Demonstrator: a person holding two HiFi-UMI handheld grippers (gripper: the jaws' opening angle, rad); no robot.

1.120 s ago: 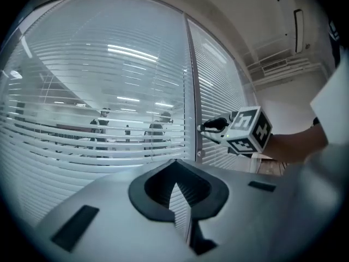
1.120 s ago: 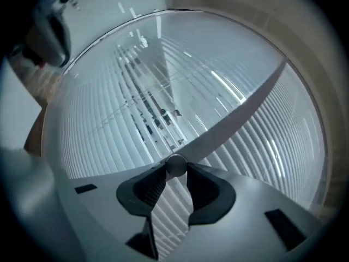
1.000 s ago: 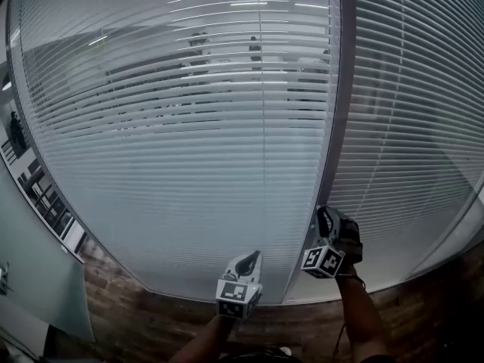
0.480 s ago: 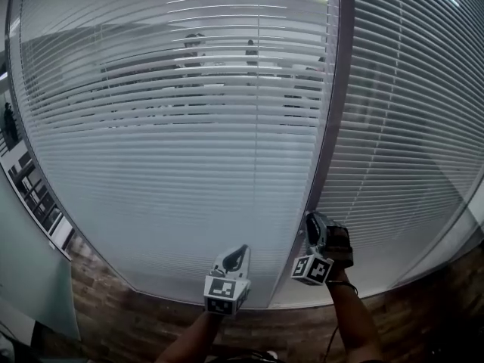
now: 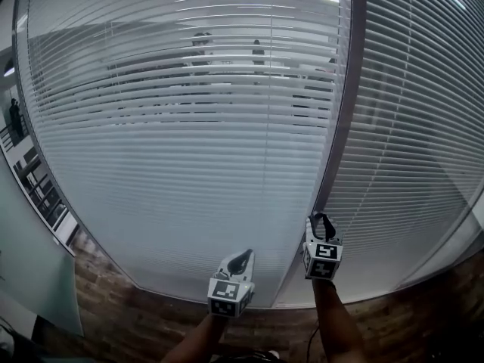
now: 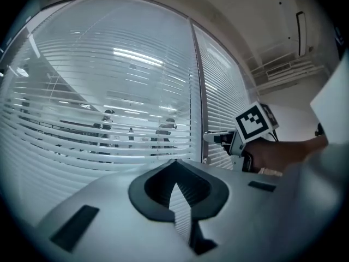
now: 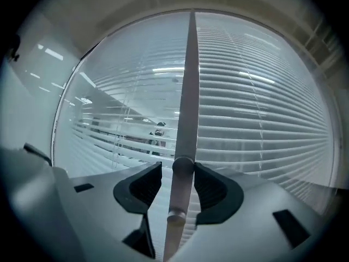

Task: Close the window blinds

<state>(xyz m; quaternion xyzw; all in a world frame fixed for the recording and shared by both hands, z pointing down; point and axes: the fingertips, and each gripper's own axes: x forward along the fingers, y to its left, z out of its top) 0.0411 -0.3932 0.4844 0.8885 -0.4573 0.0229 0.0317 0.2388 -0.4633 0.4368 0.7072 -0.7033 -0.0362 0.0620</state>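
Note:
White slatted blinds (image 5: 189, 127) hang behind the left glass pane, their slats partly tilted so the room beyond shows through. A second set of blinds (image 5: 412, 127) covers the right pane. A grey upright mullion (image 5: 342, 127) divides them. My right gripper (image 5: 323, 221) sits against the mullion low down. In the right gripper view a round knob (image 7: 183, 166) on the mullion (image 7: 188, 81) stands between the jaws, which have just been opening; a small gap shows on the knob's left. My left gripper (image 5: 242, 261) hangs to the left, shut and holding nothing, and its view shows the right gripper (image 6: 217, 137).
People (image 5: 200, 48) stand in the room behind the left blinds. A wood-patterned strip (image 5: 113, 293) runs below the window. A pale glass partition (image 5: 30, 278) stands at the far left. A ceiling vent (image 6: 283, 70) shows in the left gripper view.
My right gripper has rolled at the mullion, so its marker cube now faces up squarely instead of tilted. The left gripper has hardly moved.

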